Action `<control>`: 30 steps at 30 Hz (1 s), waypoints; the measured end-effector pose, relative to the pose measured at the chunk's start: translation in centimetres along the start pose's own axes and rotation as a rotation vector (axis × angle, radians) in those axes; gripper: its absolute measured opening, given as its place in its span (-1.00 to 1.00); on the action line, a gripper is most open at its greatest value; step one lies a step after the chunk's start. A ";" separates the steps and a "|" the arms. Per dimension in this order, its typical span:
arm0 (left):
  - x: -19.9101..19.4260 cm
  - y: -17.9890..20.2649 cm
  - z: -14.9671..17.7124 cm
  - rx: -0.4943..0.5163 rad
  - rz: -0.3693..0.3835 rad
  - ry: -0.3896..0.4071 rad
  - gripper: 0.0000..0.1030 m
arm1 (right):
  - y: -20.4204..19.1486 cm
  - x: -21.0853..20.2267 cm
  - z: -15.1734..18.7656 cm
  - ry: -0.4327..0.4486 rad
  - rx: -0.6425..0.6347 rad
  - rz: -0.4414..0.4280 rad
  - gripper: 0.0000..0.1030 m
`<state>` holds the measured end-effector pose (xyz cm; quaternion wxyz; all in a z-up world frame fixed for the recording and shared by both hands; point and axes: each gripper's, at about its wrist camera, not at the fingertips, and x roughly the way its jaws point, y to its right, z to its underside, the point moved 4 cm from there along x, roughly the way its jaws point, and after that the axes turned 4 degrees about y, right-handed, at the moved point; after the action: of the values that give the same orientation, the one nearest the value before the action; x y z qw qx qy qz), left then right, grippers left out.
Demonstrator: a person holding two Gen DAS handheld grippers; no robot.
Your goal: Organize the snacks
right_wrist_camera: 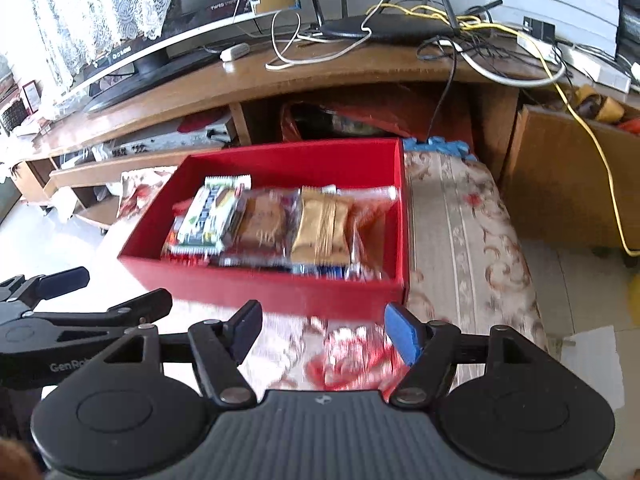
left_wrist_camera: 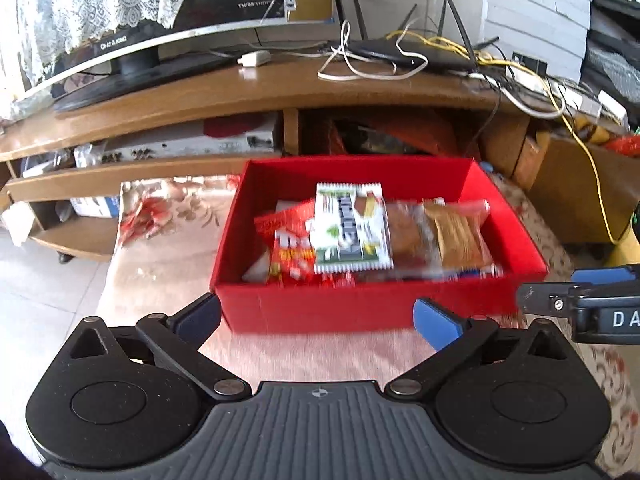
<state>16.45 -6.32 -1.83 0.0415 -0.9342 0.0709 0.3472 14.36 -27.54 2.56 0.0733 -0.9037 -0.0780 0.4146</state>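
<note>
On the flowered cloth (right_wrist_camera: pixel 448 216) sits the red box (left_wrist_camera: pixel 360 308), and it's well stocked: a green-and-white packet (left_wrist_camera: pixel 352 228) lies on top toward the left, a red packet (left_wrist_camera: pixel 288 248) peeks out beneath it, a brown cake in clear wrap (right_wrist_camera: pixel 264 220) sits mid-box, and a gold packet (right_wrist_camera: pixel 322 226) lies to its right. Everything's inside the walls, slightly blurred.

Just in front of the box's near wall hovers the left gripper (left_wrist_camera: pixel 316 320), jaws spread wide apart with nothing between them. Beside it, the right gripper (right_wrist_camera: pixel 322 334) stands partly open, blue pads apart, and between them I see only a red, crinkly blur down on the cloth; I can't tell what it is, and the pads aren't pressing on it.

Behind the box runs the wooden TV stand (left_wrist_camera: pixel 280 84), with a television (left_wrist_camera: pixel 168 12), a black router (right_wrist_camera: pixel 384 26) and a tangle of cables (left_wrist_camera: pixel 520 64) on top.
</note>
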 end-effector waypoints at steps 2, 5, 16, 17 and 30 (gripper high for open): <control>-0.4 0.1 0.7 -0.005 0.005 -0.008 1.00 | 0.0 -0.5 0.8 -0.007 0.004 0.000 0.26; -1.2 0.2 1.5 -0.017 0.021 -0.014 1.00 | -0.1 -1.2 1.8 -0.014 0.005 -0.003 0.28; -3.5 0.4 4.3 -0.020 0.016 -0.046 1.00 | -0.4 -3.2 5.1 -0.034 0.001 0.003 0.32; -3.7 0.5 4.5 -0.017 0.014 -0.048 1.00 | -0.5 -3.4 5.4 -0.036 -0.003 0.002 0.32; -6.9 -0.2 6.2 -0.049 0.021 -0.010 1.00 | -1.7 -5.4 7.8 -0.030 -0.013 -0.012 0.34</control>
<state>7.35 -4.67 -1.99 0.0152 -0.9324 0.0719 0.3540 4.78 -26.42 1.82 0.0691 -0.8974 -0.0873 0.4269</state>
